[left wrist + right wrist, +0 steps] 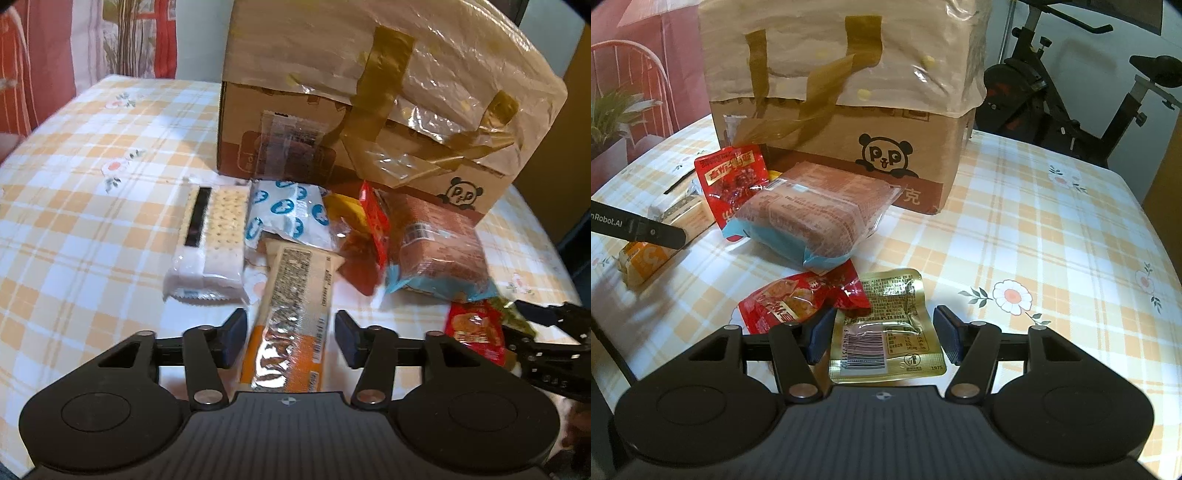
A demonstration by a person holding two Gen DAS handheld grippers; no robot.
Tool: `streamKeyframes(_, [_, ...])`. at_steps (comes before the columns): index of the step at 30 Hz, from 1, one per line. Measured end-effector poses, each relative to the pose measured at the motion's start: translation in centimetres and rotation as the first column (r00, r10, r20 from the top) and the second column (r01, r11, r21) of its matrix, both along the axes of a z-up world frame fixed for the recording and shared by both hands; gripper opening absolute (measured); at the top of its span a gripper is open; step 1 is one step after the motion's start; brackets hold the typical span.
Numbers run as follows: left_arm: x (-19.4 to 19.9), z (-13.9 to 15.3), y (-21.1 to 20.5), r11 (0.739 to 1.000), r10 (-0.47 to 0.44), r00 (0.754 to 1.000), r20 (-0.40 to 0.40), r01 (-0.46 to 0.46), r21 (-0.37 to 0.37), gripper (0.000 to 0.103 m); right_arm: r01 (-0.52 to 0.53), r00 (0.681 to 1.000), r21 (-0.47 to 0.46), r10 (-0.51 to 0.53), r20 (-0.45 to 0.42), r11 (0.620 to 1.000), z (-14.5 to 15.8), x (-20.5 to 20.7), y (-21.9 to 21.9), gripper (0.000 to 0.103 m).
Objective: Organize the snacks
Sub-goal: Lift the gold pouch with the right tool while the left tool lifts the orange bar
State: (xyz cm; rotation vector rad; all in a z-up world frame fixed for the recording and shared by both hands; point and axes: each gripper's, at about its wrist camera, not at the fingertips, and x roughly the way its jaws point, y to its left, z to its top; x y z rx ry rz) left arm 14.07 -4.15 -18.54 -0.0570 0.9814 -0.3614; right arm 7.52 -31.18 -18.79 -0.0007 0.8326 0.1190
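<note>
The snacks lay in a loose heap on the table (pixel 1052 229), just in front of the box (pixel 849 155). An orange bar (pixel 291 325) ran lengthwise between the fingers of my left tool (pixel 291 338), and a gold pouch (pixel 886 325) lay flat, barcode up, between the fingers of my right tool (pixel 884 338). Both tools were spread wide; neither pad visibly touched its packet, so I judged I was at the pick-up step, lined up but not yet gripping.

Next I needed to close each tool on its packet. The pouch was thin and flat, so the pads would have had to get low to catch an edge. A red packet (pixel 798 302) sat against the right tool's left finger, overlapping the pouch, and could have been pinched along with it.

Farther out lay a cracker pack (pixel 214 240), a blue-and-white pack (pixel 291 218), a brown pack (pixel 816 218) and another red packet (pixel 733 177). The box's top was draped with a bag (pixel 849 55).
</note>
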Motion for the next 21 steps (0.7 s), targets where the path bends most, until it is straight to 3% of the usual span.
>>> streamKeyframes(8, [-1.1, 0.1, 0.8, 0.998, 0.012, 0.999, -0.052, -0.015, -0.057, 0.072, 0.008, 1.000, 0.013, -0.009, 0.017, 1.000, -0.1, -0.3, -0.2, 0.061])
streamKeyframes(14, [-0.5, 0.1, -0.4, 1.000, 0.006, 1.000, -0.020, -0.005, 0.007, 0.072, 0.009, 1.000, 0.017, -0.010, 0.020, 1.000, -0.1, -0.3, -0.2, 0.061])
streamKeyframes(16, [-0.2, 0.0, -0.7, 1.000, 0.003, 1.000, 0.002, -0.003, 0.025, 0.069, 0.011, 1.000, 0.019, -0.011, 0.021, 1.000, -0.1, -0.3, -0.2, 0.061])
streamKeyframes(18, [-0.1, 0.0, -0.8, 0.999, 0.007, 1.000, 0.023, -0.008, 0.051, 0.046, 0.011, 1.000, 0.023, -0.011, 0.021, 1.000, 0.0, -0.4, -0.2, 0.061])
streamKeyframes(21, [-0.1, 0.1, -0.5, 0.999, 0.002, 1.000, 0.025, -0.003, 0.036, 0.043, 0.007, 1.000, 0.017, -0.008, 0.019, 1.000, 0.0, -0.6, -0.1, 0.062])
